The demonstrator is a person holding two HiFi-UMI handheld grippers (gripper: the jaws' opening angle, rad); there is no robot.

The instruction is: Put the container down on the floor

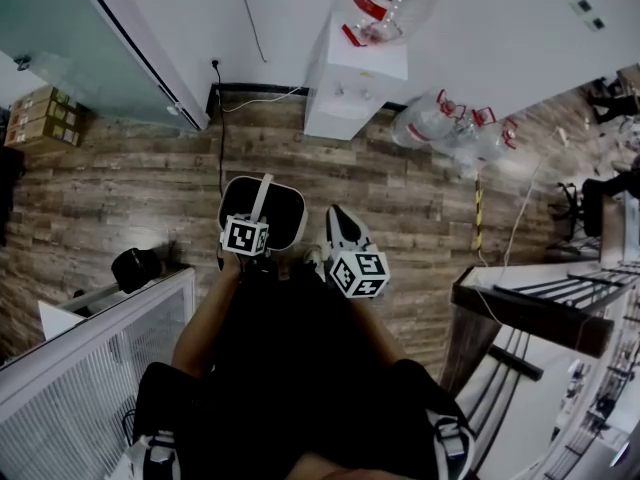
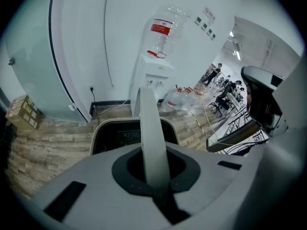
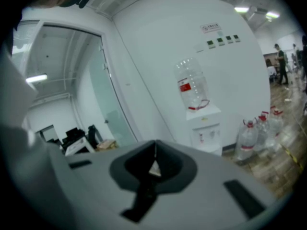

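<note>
The container (image 1: 285, 211) is a bin with a pale rim and a dark inside; it hangs over the wooden floor by its white strap handle (image 1: 262, 194). My left gripper (image 1: 256, 224) is shut on that handle. In the left gripper view the handle (image 2: 148, 123) runs up between the shut jaws of the left gripper (image 2: 154, 178), with the container's rim (image 2: 97, 131) below. My right gripper (image 1: 338, 218) is held just right of the container, apart from it. In its own view the right gripper (image 3: 154, 160) is shut with nothing in it.
A white water dispenser (image 1: 355, 83) with a bottle on top stands at the wall ahead, several water bottles (image 1: 450, 126) on the floor to its right. A glass partition (image 1: 85, 38) and cardboard boxes (image 1: 40, 118) lie left. A railing (image 1: 540, 313) is at the right, a mesh panel (image 1: 95, 363) near left.
</note>
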